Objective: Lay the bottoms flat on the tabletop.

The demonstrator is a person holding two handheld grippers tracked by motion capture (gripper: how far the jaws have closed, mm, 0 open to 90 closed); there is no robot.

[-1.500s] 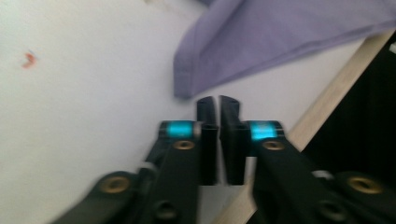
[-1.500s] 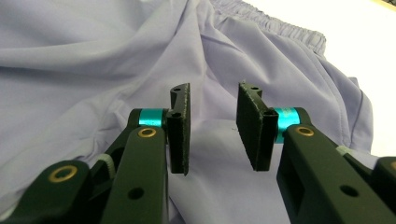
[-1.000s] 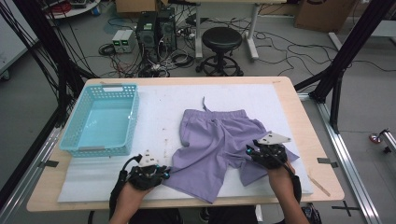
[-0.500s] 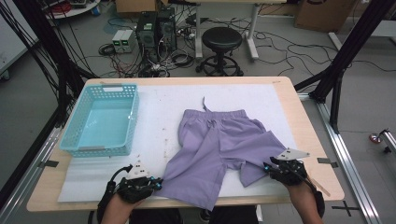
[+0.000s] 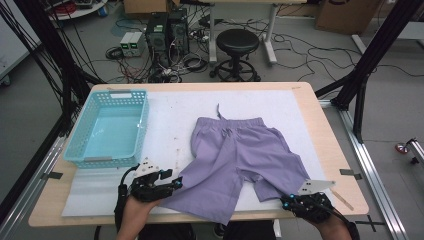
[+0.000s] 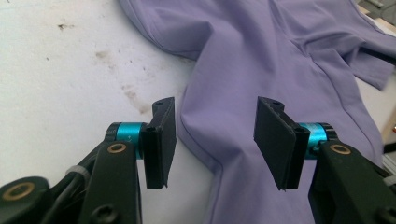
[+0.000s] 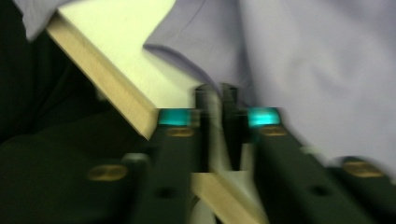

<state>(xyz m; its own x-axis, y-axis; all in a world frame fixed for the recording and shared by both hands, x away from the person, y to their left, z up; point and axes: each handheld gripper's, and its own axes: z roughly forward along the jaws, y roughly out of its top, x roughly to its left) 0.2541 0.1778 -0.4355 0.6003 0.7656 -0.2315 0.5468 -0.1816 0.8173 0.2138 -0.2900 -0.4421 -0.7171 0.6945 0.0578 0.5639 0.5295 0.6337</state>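
Observation:
Purple shorts (image 5: 235,155) lie spread on the white mat (image 5: 170,115), waistband toward the far side. My left gripper (image 5: 170,180) is at the left leg's hem near the front edge. Its jaws have just been opening and stand open (image 6: 212,135), with a fold of the shorts (image 6: 261,56) lying loose between them. My right gripper (image 5: 292,200) is at the front right, at the tip of the right leg. In the blurred right gripper view its jaws (image 7: 215,91) have just been closing and look pinched on the hem of the shorts (image 7: 317,56), over the table's edge (image 7: 107,84).
An empty turquoise basket (image 5: 80,140) stands at the left of the table. Bare stained mat (image 6: 56,93) lies left of the shorts. On the floor beyond the table are a black stool (image 5: 237,45), computer cases and cables. Black frame posts flank both sides.
My right gripper has moved right and toward the front edge, drawing the right leg out flat. The left gripper has stayed about where it was and let go of the left leg.

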